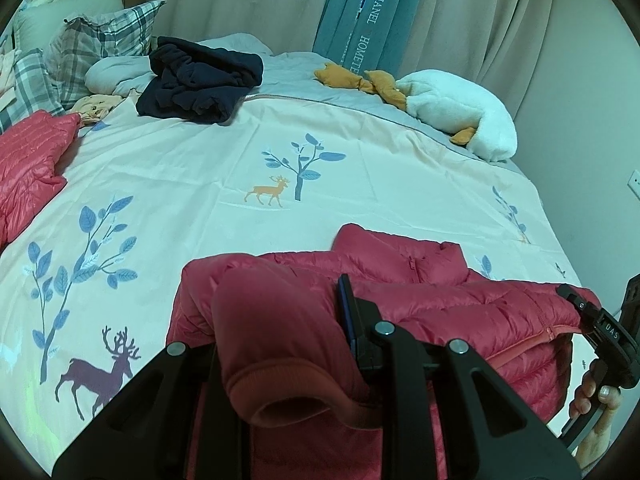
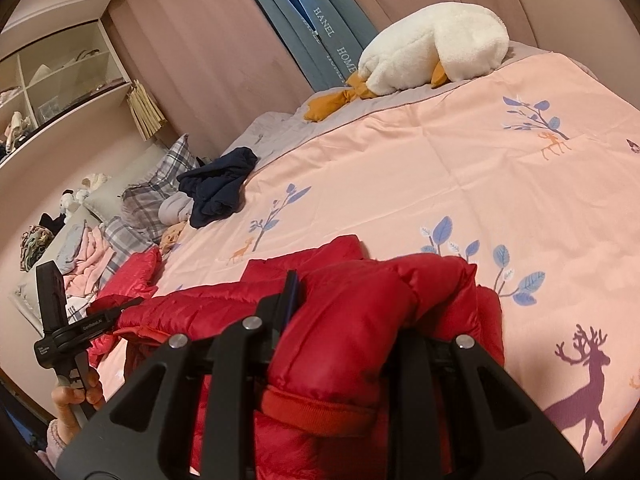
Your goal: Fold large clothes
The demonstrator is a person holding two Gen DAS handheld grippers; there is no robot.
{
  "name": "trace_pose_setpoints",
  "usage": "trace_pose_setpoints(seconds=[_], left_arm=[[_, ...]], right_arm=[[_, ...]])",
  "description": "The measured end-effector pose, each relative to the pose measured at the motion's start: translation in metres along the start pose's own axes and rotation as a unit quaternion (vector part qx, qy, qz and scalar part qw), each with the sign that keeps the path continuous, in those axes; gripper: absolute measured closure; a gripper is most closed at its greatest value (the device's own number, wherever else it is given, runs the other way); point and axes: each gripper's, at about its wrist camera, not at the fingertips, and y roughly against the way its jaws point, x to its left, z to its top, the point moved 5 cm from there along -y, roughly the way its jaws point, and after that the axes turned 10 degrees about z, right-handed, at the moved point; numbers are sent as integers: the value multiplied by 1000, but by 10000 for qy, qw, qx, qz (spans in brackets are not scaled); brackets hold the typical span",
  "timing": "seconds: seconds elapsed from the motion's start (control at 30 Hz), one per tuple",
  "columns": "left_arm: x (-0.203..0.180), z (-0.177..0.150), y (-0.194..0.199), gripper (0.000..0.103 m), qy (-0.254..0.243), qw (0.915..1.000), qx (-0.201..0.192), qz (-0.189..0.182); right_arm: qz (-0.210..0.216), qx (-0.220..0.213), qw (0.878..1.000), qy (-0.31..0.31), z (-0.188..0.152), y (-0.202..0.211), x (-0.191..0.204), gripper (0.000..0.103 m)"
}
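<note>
Red jacket (image 1: 420, 292) is lying near the foot edge of the bed (image 1: 200, 168), collar pointing toward the pillows, body partly bunched over itself. Both sleeves are being held up off it.

Left gripper (image 1: 288, 332) is pinching the left sleeve (image 1: 272, 320) just above the ribbed cuff; the fingers are nearly closed on it, cuff drooping toward the camera. Right gripper (image 2: 344, 320) is doing the same on the right sleeve (image 2: 360, 304), fingers clamped tight with the cuff hanging out below.

Handling guess: quilted puffer, so light, soft, springy, with a shiny shell that is probably slick. It is likely going to puff back open after each fold and slide on the bedcover. Cuffs are the grippiest spot; ribbed knit is giving better bite than the shell. For later folds, hem or shoulder seams look like the better holds, since thick padding could squeeze out of a narrow pinch.

Around it: navy garment (image 1: 200, 80) is sitting crumpled further up the bed, a second red puffer (image 1: 28, 168) lying at the left edge, white plush goose (image 1: 456, 116) at the far side, plaid pillows (image 1: 104, 44) at the head.

Containers: open wall shelves (image 2: 60, 80) in the right view are holding small items, too blurred to identify.
</note>
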Motion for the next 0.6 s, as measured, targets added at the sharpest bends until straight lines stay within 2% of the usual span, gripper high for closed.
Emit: trace_pose_setpoints(seconds=[0.6], left_arm=[[-6,8,-36,80,-84,9996,147,237]], right_arm=[[-169,156,9997,-71,4,-29,-18,80]])
